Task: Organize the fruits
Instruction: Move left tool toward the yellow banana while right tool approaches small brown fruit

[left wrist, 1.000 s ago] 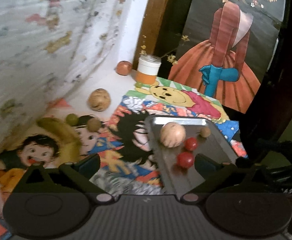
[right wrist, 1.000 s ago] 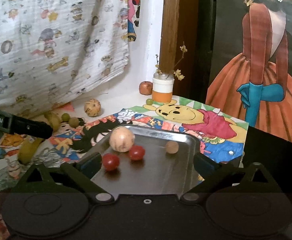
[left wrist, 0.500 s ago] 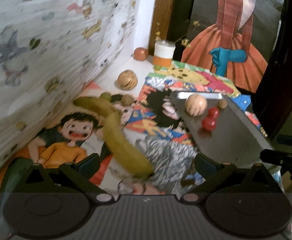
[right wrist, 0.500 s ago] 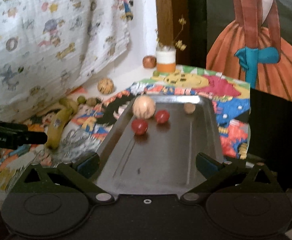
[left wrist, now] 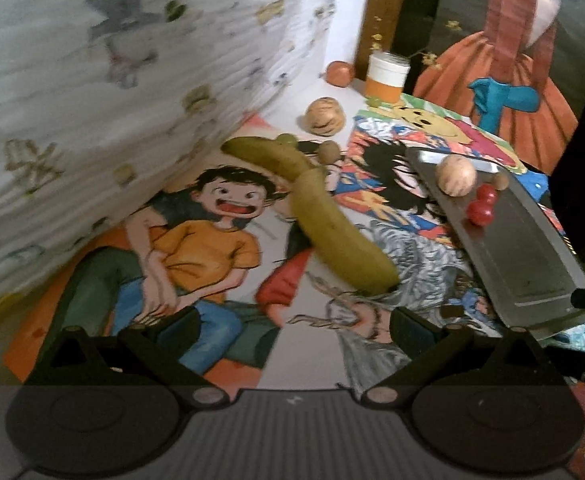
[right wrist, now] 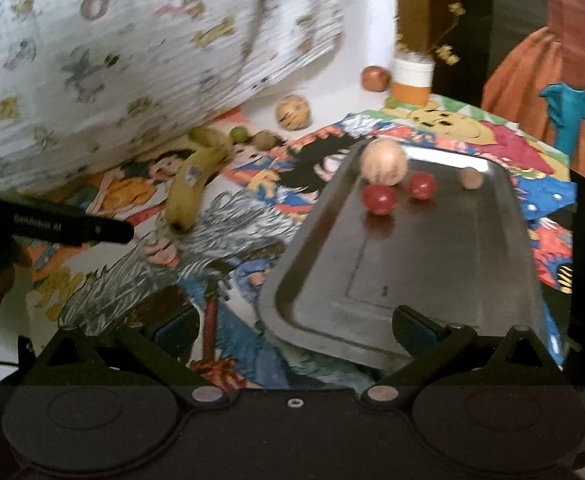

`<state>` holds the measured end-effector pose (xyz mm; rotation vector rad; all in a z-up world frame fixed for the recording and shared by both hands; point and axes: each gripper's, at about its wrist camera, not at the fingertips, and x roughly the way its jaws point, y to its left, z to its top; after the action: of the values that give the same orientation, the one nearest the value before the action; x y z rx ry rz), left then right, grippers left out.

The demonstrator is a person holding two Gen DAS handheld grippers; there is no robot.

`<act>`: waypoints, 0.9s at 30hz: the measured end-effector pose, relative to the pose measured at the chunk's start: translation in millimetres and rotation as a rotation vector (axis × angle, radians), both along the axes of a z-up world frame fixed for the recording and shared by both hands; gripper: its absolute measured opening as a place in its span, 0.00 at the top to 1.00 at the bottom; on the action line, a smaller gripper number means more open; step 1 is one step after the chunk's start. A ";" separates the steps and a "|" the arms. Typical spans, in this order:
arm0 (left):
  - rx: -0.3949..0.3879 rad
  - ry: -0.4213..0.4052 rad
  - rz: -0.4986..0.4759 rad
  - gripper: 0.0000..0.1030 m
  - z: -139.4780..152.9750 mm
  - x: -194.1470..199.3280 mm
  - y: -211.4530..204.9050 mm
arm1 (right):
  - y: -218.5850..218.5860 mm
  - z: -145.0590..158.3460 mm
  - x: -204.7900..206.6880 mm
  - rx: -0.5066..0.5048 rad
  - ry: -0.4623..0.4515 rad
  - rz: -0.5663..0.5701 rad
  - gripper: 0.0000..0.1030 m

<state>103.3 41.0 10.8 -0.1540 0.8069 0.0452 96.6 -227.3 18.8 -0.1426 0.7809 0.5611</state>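
A metal tray (right wrist: 432,280) lies on the cartoon cloth and holds a tan ball fruit (right wrist: 384,162), two red fruits (right wrist: 379,199) and a small brown one (right wrist: 470,178). The tray also shows in the left wrist view (left wrist: 524,256). A green-yellow banana (left wrist: 332,224) lies on the cloth left of the tray, with a second banana (left wrist: 268,154) behind it. My left gripper (left wrist: 292,328) is open and empty, short of the banana. My right gripper (right wrist: 292,324) is open and empty at the tray's near left corner.
A striped round fruit (left wrist: 326,116), a small green fruit (right wrist: 239,133) and a small brown fruit (left wrist: 328,151) lie behind the bananas. A red apple (left wrist: 339,73) and an orange-and-white jar (left wrist: 386,77) stand at the back. A patterned curtain (left wrist: 112,80) hangs on the left.
Both grippers have drawn back toward the near edge. The bananas and the whole tray have come into view. Nothing was taken hold of.
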 end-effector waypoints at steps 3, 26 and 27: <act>-0.002 0.008 0.022 0.00 -0.9 -0.7 7.2 | 6.8 -1.7 1.9 -0.003 0.016 0.025 0.01; -0.045 -0.034 0.022 0.00 6.9 34.2 18.3 | 43.3 56.3 78.8 -0.055 -0.178 0.167 0.01; -0.047 -0.037 0.016 0.00 7.3 36.8 16.5 | 47.1 58.4 86.6 -0.051 -0.188 0.173 0.01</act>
<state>140.1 57.5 18.0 -0.2058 0.7705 0.0385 183.1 -180.2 77.2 -0.3078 0.6031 0.6814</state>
